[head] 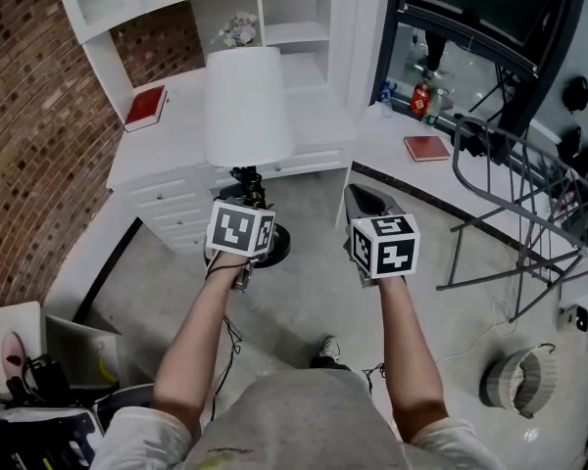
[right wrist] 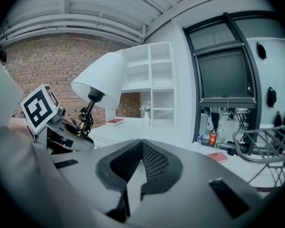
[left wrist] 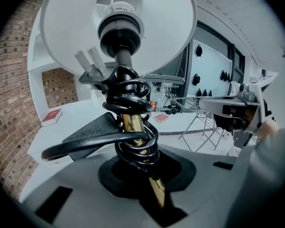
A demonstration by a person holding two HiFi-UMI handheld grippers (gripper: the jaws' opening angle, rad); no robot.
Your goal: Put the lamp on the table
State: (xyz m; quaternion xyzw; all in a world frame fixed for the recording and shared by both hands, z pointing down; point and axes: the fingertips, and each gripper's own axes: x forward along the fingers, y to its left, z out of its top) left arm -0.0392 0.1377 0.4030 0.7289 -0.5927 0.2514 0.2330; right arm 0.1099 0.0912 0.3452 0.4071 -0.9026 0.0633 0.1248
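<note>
The lamp has a white shade (head: 248, 106), a brass stem wrapped in coiled black cord (left wrist: 133, 127) and a round black base (head: 277, 246). It hangs upright above the floor in front of the white desk (head: 181, 145). My left gripper (head: 245, 204) is shut on the lamp's stem, which runs between the jaws in the left gripper view, where that gripper (left wrist: 149, 175) sits under the shade (left wrist: 118, 27). My right gripper (head: 365, 199) hovers beside it at the right, shut with nothing in it (right wrist: 141, 146). The right gripper view shows the shade (right wrist: 102, 80) at the left.
A red book (head: 145, 107) lies on the desk, with a small vase of flowers (head: 240, 32) in the shelf behind. Another red book (head: 426, 148) and bottles (head: 421, 99) are on the right counter. A metal rack (head: 529, 194) stands at the right.
</note>
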